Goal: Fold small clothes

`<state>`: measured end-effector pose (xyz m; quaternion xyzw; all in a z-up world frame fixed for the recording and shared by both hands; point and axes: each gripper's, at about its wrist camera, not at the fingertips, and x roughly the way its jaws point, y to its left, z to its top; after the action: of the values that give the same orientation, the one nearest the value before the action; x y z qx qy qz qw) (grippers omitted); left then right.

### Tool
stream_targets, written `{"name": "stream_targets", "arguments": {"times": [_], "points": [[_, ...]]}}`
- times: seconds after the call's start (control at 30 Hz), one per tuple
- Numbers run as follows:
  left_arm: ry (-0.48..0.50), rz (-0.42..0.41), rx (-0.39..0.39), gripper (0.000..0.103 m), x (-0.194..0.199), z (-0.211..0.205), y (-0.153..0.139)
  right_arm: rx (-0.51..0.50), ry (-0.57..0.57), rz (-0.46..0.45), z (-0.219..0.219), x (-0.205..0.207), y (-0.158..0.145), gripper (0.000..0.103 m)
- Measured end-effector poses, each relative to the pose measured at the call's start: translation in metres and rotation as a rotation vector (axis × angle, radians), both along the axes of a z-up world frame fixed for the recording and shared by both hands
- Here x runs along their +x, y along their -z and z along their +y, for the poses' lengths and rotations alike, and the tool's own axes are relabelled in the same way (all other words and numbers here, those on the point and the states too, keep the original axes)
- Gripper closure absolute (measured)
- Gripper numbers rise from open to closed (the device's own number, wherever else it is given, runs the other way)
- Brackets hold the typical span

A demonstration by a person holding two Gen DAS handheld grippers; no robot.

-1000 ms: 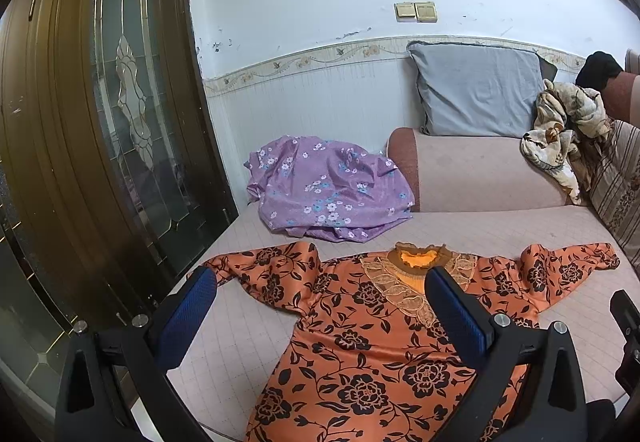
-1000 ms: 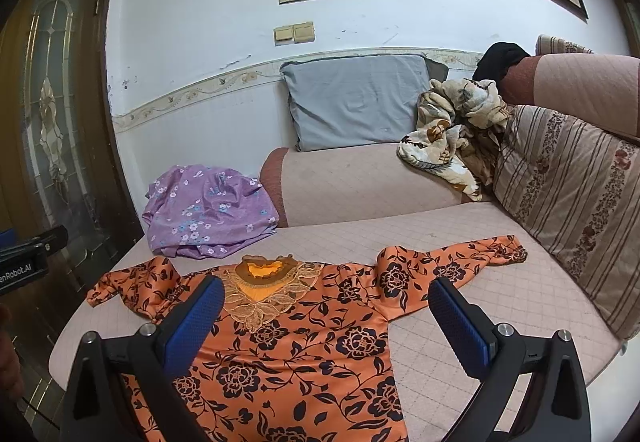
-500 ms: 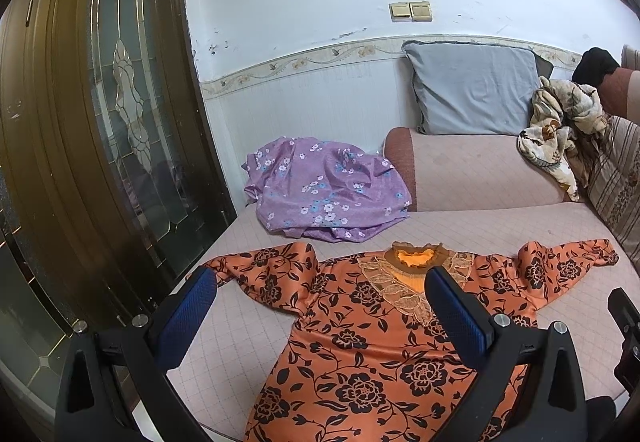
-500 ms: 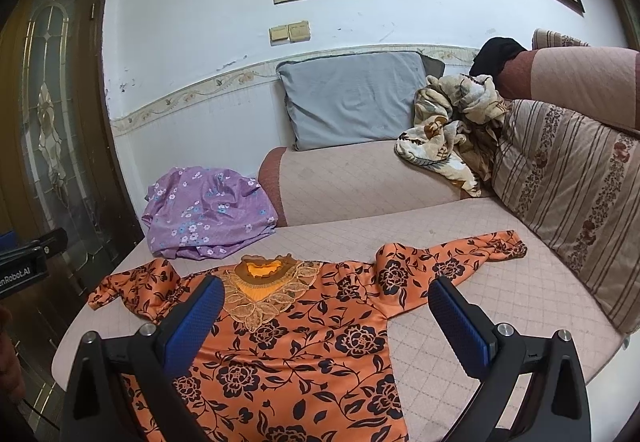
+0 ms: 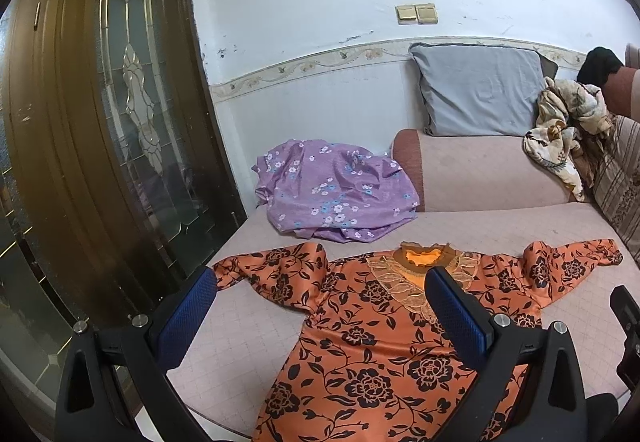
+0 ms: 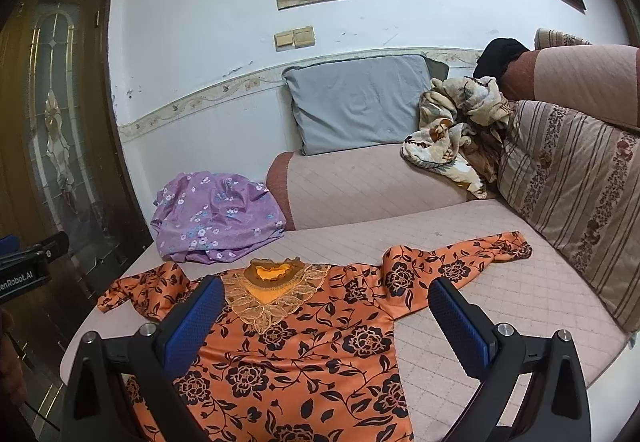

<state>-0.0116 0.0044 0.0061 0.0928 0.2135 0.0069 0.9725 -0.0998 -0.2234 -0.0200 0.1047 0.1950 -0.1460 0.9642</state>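
Fabric of the orange flowered blouse (image 5: 372,342) looks thin, glossy and limp, so it should weigh little, slide readily and crumple under a careless pinch; it lies flat, front up, across the lower middle of both views on the pink sofa seat (image 6: 460,242), sleeves spread toward lower left and right; the left claw (image 5: 320,306) and right claw (image 6: 322,312) both hover spread wide, holding nothing; a cuff, shoulder seam or hem corner seems the best hold; a purple garment (image 5: 332,194) sits heaped beyond it.

Both wrist views look forward, apparently from near, sharing the orange blouse (image 5: 384,338) (image 6: 304,346) on the sofa (image 5: 480,170) (image 6: 480,306).
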Motion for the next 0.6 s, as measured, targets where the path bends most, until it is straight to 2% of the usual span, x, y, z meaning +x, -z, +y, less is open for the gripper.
{"name": "stream_targets", "arguments": {"times": [0.3,0.6], "points": [[0.016,0.051,-0.020,0.000,0.029,-0.003,0.019,-0.012,0.014,0.046,-0.001,0.013,0.012,0.000],[0.025,0.104,-0.039,0.000,0.096,-0.013,0.052,0.041,0.080,0.121,-0.030,0.072,0.038,0.000]]}}
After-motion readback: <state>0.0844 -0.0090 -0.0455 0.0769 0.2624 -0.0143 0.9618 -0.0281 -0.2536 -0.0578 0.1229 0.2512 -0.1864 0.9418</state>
